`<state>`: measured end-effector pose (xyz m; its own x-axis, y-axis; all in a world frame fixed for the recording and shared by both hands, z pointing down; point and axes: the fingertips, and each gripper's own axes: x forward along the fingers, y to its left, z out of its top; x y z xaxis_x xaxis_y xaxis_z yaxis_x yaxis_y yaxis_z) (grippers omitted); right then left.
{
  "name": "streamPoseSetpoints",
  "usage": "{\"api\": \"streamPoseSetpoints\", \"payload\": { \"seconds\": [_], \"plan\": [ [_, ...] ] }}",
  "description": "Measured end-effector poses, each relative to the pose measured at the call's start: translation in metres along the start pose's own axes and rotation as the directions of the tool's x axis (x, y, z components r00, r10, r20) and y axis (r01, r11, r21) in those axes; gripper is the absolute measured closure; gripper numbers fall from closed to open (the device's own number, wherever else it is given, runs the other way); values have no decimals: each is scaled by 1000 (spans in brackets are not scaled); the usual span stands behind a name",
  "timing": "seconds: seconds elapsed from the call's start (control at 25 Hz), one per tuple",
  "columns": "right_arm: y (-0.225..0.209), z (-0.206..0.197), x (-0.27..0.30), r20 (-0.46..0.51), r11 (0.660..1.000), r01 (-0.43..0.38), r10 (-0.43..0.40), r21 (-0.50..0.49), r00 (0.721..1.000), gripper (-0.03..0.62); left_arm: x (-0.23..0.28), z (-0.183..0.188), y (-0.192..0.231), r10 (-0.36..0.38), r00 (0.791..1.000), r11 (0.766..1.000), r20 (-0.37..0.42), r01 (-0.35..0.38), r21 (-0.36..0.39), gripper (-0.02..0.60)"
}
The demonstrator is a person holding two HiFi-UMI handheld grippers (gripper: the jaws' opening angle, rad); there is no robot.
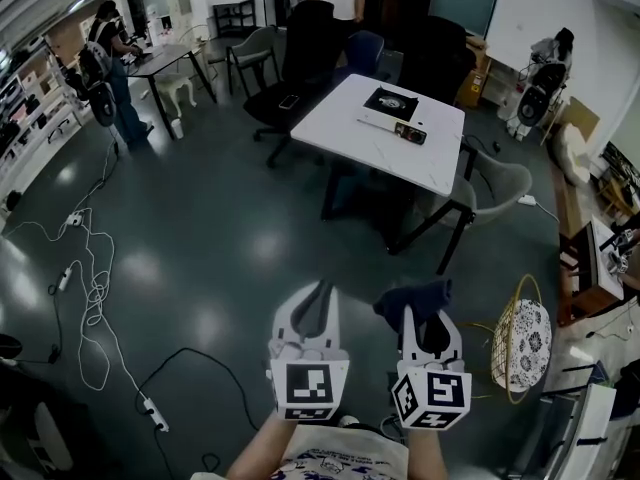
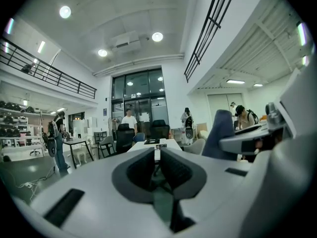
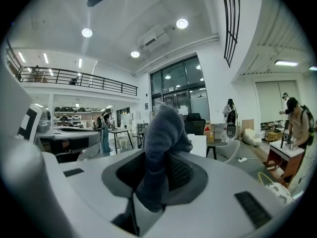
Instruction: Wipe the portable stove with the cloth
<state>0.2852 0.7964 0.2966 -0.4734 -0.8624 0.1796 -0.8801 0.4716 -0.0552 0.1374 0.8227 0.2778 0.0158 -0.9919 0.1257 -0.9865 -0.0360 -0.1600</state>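
The portable stove (image 1: 393,113), a flat black and white unit, lies on a white table (image 1: 400,158) several steps ahead of me. The left gripper view shows the stove (image 2: 157,142) small and far off. Both grippers are held low in front of my body, far from the table. My left gripper (image 1: 318,298) (image 2: 157,155) is shut with nothing in it. A dark blue cloth (image 1: 415,299) (image 3: 166,128) bunches up above the jaws of my right gripper (image 1: 421,320) (image 3: 161,155), which is shut on it. In the right gripper view the cloth hides the stove.
Black office chairs (image 1: 300,58) stand behind the table and a grey chair (image 1: 495,183) stands at its right. A wire basket (image 1: 520,343) sits on the floor to my right. Cables and power strips (image 1: 90,288) trail over the dark floor at the left. People stand at the back.
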Motion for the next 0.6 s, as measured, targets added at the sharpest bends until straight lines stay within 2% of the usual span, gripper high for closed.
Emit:
{"api": "streamPoseSetpoints", "payload": {
  "seconds": [0.4,0.6],
  "plan": [
    [2,-2,27,-16,999,33,-33,17,999,484,30,-3,16,-41,999,999,0,41,-1,536],
    [-7,-4,50,-34,999,27,-26,36,999,484,50,-8,19,-40,999,999,-13,40,-7,537]
  ]
}}
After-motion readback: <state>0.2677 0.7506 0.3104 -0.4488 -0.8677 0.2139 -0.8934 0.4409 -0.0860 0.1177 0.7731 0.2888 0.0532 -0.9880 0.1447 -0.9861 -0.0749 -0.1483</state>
